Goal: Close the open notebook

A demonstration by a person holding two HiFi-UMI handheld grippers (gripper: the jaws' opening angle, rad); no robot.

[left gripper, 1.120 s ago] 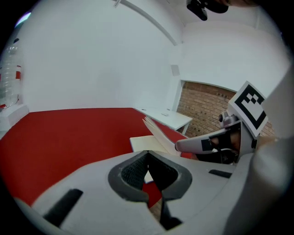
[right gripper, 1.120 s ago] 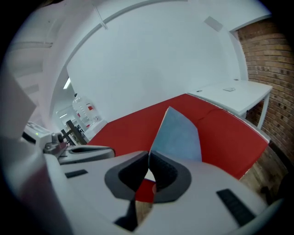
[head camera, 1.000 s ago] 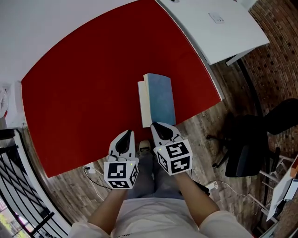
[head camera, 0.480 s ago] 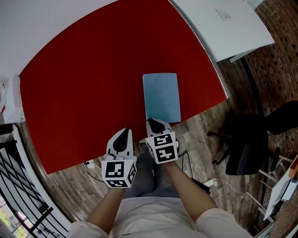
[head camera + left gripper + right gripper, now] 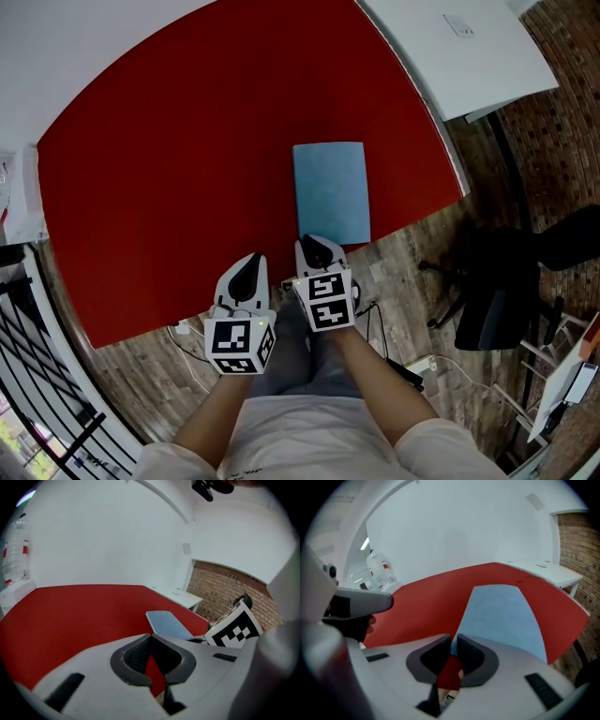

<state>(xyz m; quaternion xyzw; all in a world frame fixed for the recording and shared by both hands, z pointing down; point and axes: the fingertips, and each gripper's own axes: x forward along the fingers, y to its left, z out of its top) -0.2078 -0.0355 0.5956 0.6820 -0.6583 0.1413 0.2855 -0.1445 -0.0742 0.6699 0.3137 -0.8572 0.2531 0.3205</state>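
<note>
Closing step apparently complete: the blue notebook [image 5: 330,191] lies shut at twelve o'clock of my right gripper [image 5: 317,247], its jaws barely parted and empty, my left gripper [image 5: 249,266] pinched together, so I judge withdrawal comes next.

Ahead of the fingertips of the left gripper [image 5: 251,262] the red tabletop [image 5: 178,159] is bare, free passage; just beyond those of the right gripper [image 5: 314,244] the closed notebook [image 5: 330,191] lies flat, open room above and to either side.

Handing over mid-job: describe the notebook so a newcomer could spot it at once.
Start at the big red table. Near its front edge, toward the end beside the white desk, the notebook lies flat and closed just beyond the right tool. Its plain light blue cover sets it apart from the red and white surfaces around it.
</note>
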